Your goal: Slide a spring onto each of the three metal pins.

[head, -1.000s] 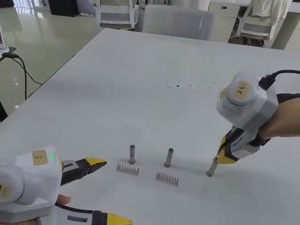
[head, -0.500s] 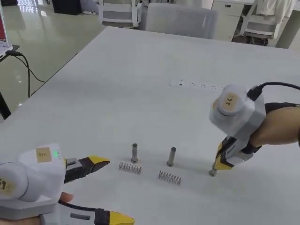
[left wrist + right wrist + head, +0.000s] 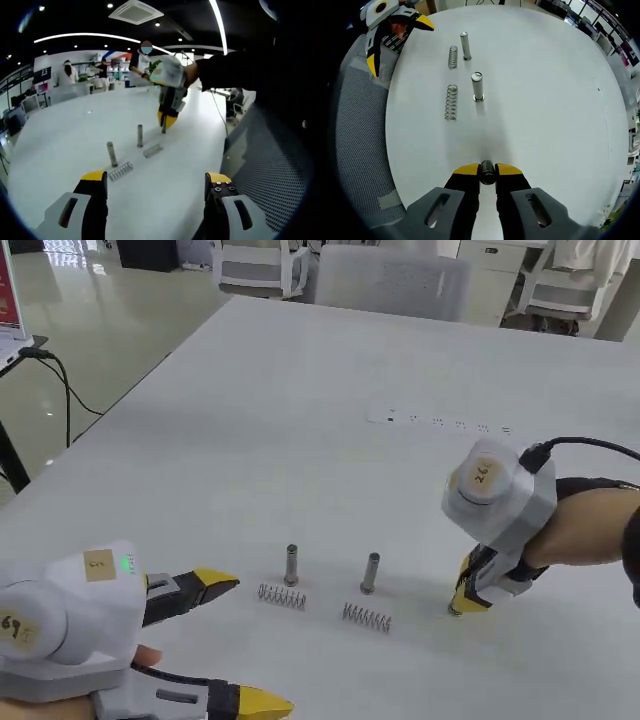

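Two bare metal pins (image 3: 291,565) (image 3: 371,573) stand upright on the white table (image 3: 300,420), each with a loose spring (image 3: 281,596) (image 3: 366,618) lying in front of it. My right gripper (image 3: 468,598) is low over the third pin at the right, whose foot (image 3: 455,610) barely shows below the yellow tips. In the right gripper view the gripper (image 3: 487,172) is shut on a coiled spring (image 3: 487,171). My left gripper (image 3: 240,640) stays open at the near left, holding nothing, and its own view shows the pins (image 3: 112,153) (image 3: 140,135) ahead.
A flush socket strip (image 3: 440,423) is set into the table beyond the pins. Chairs (image 3: 390,280) stand at the far edge. A cable (image 3: 580,445) trails from the right gripper. The table's near edge lies just under the left gripper.
My right gripper has sunk down along the third pin with the spring, covering more of the pin. The left gripper has held its place; the camera shifted slightly.
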Demonstrator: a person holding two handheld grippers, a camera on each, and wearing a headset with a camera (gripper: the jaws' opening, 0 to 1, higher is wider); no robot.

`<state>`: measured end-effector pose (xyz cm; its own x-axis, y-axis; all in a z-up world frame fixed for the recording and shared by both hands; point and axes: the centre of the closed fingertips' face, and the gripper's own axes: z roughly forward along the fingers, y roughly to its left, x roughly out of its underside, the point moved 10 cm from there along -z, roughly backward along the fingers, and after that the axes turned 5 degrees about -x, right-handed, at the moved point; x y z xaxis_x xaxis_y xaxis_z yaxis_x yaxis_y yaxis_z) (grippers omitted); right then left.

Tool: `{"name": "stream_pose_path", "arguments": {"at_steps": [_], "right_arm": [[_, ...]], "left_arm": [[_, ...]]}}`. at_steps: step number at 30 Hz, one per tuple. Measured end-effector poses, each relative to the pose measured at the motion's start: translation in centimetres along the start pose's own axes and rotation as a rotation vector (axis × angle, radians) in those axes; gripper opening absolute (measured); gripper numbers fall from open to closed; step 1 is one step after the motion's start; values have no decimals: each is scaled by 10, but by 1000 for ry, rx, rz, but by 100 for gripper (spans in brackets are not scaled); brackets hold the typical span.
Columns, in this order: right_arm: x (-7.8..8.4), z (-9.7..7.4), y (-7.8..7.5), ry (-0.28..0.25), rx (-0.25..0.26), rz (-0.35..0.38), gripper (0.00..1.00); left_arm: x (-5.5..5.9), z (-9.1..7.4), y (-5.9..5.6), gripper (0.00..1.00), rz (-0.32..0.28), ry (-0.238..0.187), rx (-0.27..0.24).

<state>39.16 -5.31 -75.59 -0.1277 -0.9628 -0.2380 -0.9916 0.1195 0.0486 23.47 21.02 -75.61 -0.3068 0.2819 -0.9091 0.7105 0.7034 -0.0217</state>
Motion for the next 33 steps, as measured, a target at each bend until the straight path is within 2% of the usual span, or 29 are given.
{"name": "stream_pose_path", "arguments": {"at_steps": [7,14,18,27,33], "right_arm": [[2,4,1,-13,7,-2,10],[4,-1,4,-68,34,15,22],[5,-9,5,-105,59,32,28],[13,-35,15,-192,111,111,30],[20,-50,24,-227,139,151,30]], "left_arm": [[0,-1,-2,75,0,3,4],[-3,5,1,75,9,5,36],[-7,8,0,75,14,-1,67],[-18,8,3,75,27,16,116],[-23,1,1,75,37,26,140]]}}
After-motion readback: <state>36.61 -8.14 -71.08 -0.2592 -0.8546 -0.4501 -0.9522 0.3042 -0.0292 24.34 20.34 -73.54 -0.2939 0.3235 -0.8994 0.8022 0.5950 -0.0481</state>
